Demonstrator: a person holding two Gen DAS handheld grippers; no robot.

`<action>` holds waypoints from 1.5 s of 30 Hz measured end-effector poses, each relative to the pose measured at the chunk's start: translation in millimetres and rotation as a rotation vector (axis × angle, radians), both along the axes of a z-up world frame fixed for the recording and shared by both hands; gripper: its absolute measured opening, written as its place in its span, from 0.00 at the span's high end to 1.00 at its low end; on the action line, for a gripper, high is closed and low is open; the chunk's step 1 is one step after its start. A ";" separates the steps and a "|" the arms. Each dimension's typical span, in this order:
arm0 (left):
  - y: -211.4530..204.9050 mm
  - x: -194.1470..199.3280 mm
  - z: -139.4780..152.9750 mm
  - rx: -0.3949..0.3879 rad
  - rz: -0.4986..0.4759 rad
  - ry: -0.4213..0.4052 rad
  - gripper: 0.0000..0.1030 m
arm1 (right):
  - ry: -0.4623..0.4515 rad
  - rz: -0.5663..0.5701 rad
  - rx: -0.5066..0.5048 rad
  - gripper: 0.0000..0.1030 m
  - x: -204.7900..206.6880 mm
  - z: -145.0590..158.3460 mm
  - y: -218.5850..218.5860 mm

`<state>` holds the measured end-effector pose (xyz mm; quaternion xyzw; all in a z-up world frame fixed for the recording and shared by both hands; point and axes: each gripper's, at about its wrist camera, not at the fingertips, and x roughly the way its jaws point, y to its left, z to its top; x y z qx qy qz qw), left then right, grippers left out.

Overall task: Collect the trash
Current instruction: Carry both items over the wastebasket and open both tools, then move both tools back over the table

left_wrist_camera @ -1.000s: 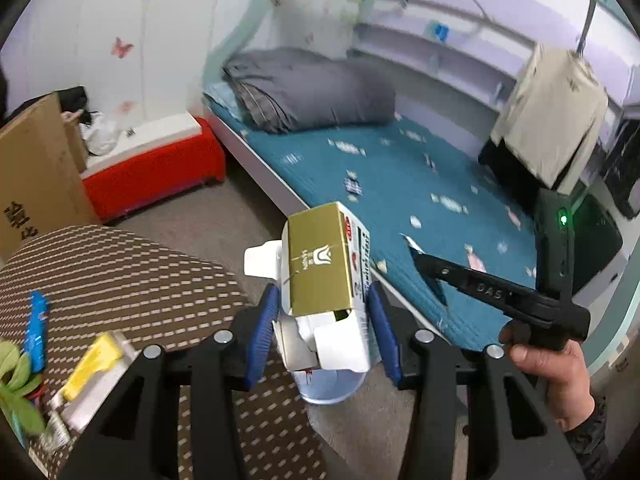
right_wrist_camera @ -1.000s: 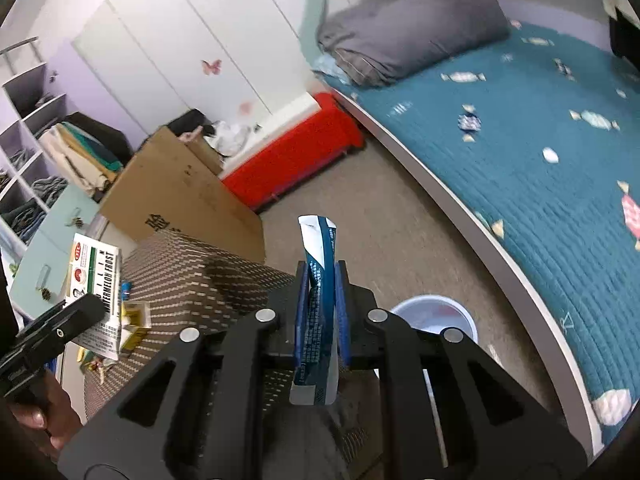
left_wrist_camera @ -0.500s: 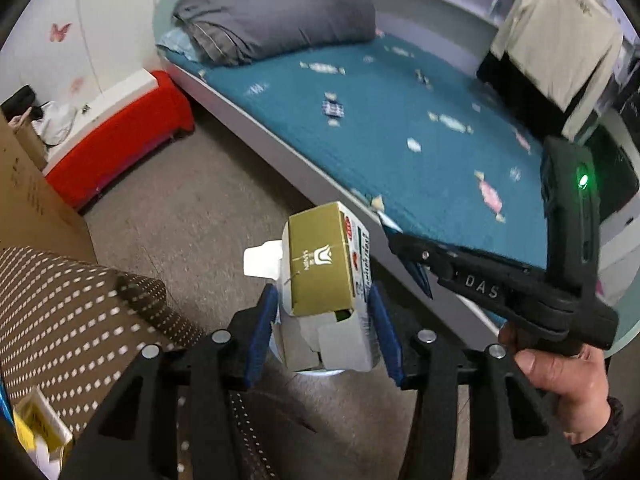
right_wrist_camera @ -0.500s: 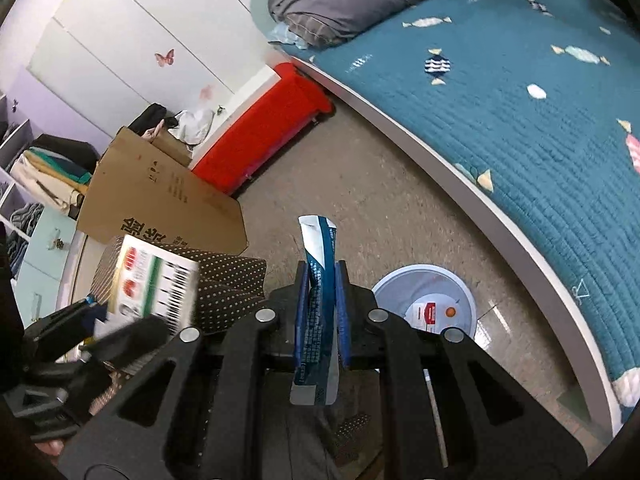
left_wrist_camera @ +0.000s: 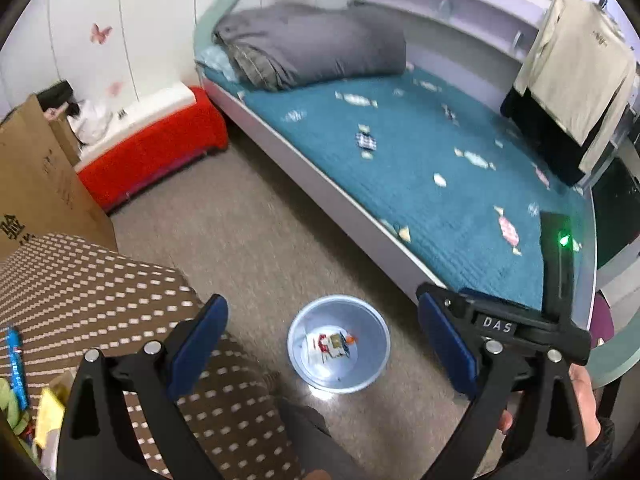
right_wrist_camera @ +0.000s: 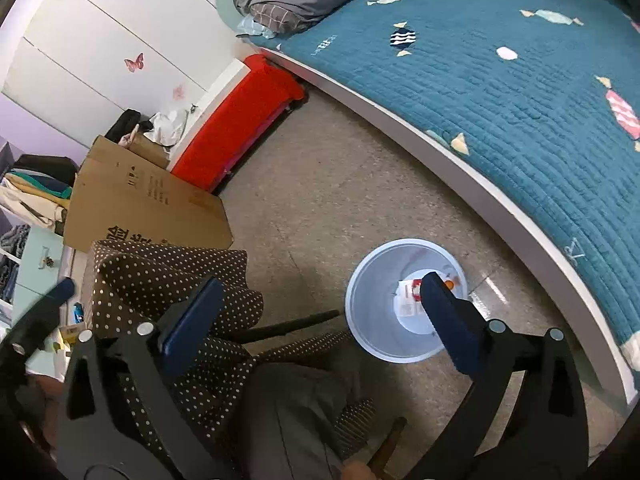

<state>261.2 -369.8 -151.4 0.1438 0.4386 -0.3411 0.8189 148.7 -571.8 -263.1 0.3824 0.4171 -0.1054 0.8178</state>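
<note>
Both grippers were positioned above a pale blue bin [left_wrist_camera: 338, 347] standing on the speckled floor [left_wrist_camera: 256, 240] between the bed [left_wrist_camera: 420, 152] and a table covered with a brown dotted cloth [left_wrist_camera: 100, 288].

The left gripper [left_wrist_camera: 324, 344] had its jaws opening, already wide apart, with nothing between the blue pads [left_wrist_camera: 198, 344]. The right gripper [right_wrist_camera: 318, 316] likewise had its jaws opening and spread wide, with nothing between them; its right pad overlapped the bin in the right wrist view.

The trash [left_wrist_camera: 330, 345], a small pile of cartons and wrappers in white, red and gold, lay at the bottom of the bin. A blue wrapper [left_wrist_camera: 16, 364] and a yellow item [left_wrist_camera: 48, 416] lay on the table at the left edge. A hand [left_wrist_camera: 584, 404] held the right gripper's handle.
</note>
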 end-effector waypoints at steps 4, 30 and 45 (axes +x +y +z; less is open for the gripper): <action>18.3 -9.4 21.8 -0.044 0.019 -0.040 0.08 | -0.020 0.005 -0.026 0.06 -5.2 17.0 11.2; 217.6 -49.1 110.0 -0.215 0.281 -0.219 0.07 | -0.296 0.352 -0.261 0.06 17.0 185.9 192.7; 364.0 -51.3 95.0 -0.218 0.554 -0.231 0.07 | -0.340 0.612 -0.322 0.06 57.8 205.1 323.7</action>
